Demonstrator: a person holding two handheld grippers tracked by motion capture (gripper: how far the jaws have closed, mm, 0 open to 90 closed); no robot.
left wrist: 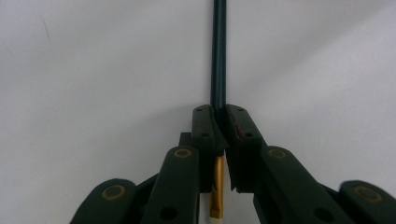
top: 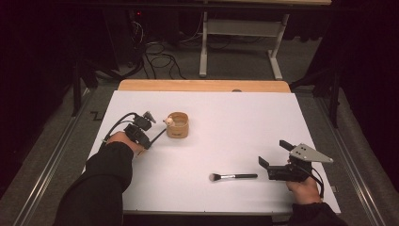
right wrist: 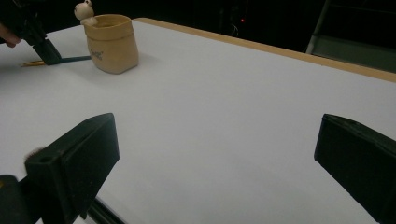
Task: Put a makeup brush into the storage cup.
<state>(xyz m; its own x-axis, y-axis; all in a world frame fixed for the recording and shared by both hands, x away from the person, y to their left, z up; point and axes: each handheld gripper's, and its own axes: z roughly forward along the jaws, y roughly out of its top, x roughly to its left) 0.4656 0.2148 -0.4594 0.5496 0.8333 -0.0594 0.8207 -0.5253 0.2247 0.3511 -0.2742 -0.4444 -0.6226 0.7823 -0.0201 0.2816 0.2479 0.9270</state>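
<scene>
My left gripper (top: 146,140) is at the left of the white table (top: 235,117), shut on a thin brush (left wrist: 218,56) with a dark handle and a gold ferrule. The brush (right wrist: 74,59) lies low over the table, its handle end reaching the foot of a tan cup (top: 178,125) with a small bear figure on its rim. In the right gripper view, that cup (right wrist: 112,44) stands far left with the left gripper (right wrist: 46,53) beside it. A second brush with a fluffy head (top: 233,176) lies near the front. My right gripper (top: 274,153) stands open just right of its handle, nothing between the jaws.
The white table surface ends in a wooden strip (top: 202,85) at the far edge. Beyond it are a desk frame (top: 240,42) and loose cables (top: 160,59) on the floor. A metal rail (top: 56,160) runs along the table's left side.
</scene>
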